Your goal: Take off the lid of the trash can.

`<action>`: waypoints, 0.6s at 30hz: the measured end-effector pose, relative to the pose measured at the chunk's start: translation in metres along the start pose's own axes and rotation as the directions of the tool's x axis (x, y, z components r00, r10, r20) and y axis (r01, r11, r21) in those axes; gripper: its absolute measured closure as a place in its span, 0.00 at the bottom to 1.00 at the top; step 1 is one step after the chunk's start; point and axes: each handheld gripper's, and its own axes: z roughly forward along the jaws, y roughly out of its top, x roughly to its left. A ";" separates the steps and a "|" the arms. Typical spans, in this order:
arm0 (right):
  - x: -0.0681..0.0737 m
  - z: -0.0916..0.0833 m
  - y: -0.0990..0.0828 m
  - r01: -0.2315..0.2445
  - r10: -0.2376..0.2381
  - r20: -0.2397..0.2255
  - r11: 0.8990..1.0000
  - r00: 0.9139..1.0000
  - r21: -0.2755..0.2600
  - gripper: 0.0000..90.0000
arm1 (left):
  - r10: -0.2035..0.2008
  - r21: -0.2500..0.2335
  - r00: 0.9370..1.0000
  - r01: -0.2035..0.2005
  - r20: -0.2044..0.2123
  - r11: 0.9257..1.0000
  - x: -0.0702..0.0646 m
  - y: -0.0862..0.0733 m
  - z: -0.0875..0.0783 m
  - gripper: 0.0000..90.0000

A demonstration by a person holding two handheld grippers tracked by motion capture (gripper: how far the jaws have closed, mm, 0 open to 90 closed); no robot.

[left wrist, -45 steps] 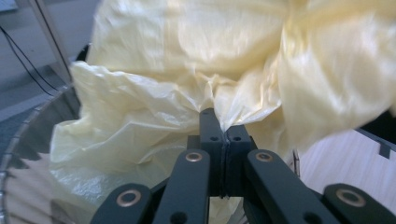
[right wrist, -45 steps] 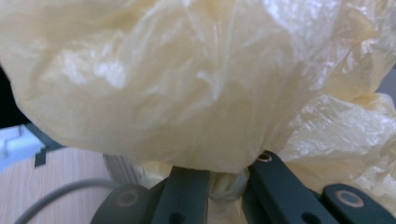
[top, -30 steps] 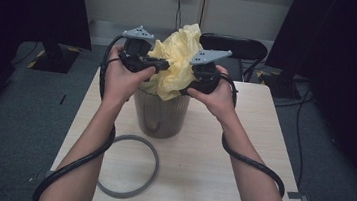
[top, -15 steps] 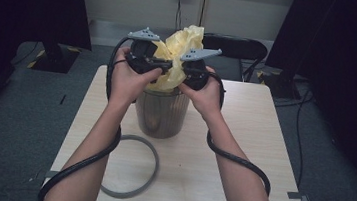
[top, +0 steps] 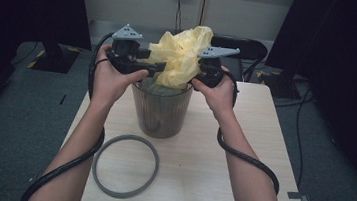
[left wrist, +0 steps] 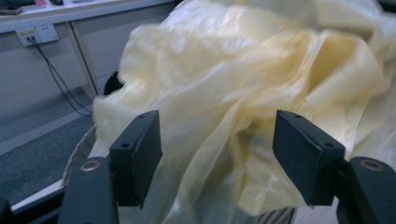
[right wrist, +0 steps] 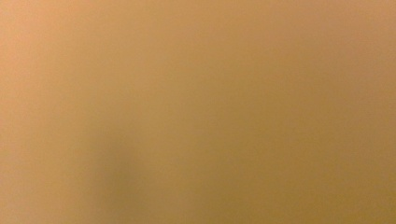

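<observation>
A crumpled yellow bag [top: 181, 55] sat bunched up over the top of a see-through bin [top: 159, 109] on the table [top: 240, 167]. The left gripper [left wrist: 217, 158] had just opened, and its jaws stood apart with the bag between them, not pinched. The right gripper [top: 204, 75] was closed tight against the bag, which covered its camera. A grey ring [top: 125, 165] lay flat near the bin.

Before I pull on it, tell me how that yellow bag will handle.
The yellow bag is thin, crumpled film, so it is probably floppy and very light. It billows above the bin, so it likely sags or shifts when let go. Its smooth folds may slip from a claw.
</observation>
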 end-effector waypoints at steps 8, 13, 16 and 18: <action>0.004 -0.006 0.004 -0.001 -0.002 -0.060 0.999 0.998 -0.054 0.96 | 0.063 0.093 0.997 -0.067 0.048 0.993 0.001 -0.013 0.018 0.69; 0.008 -0.003 0.005 0.044 -0.045 -0.075 0.999 0.996 -0.020 0.96 | 0.009 0.099 0.994 -0.019 0.105 0.995 -0.003 -0.011 0.022 1.00; 0.009 -0.003 0.004 0.075 -0.074 -0.068 0.997 0.995 0.010 0.96 | -0.013 0.097 0.993 0.001 0.115 0.995 -0.004 -0.007 0.019 1.00; 0.010 -0.002 0.002 0.085 -0.083 -0.069 0.996 0.994 0.022 0.96 | -0.006 0.108 0.995 -0.004 0.097 0.994 -0.005 -0.006 0.018 1.00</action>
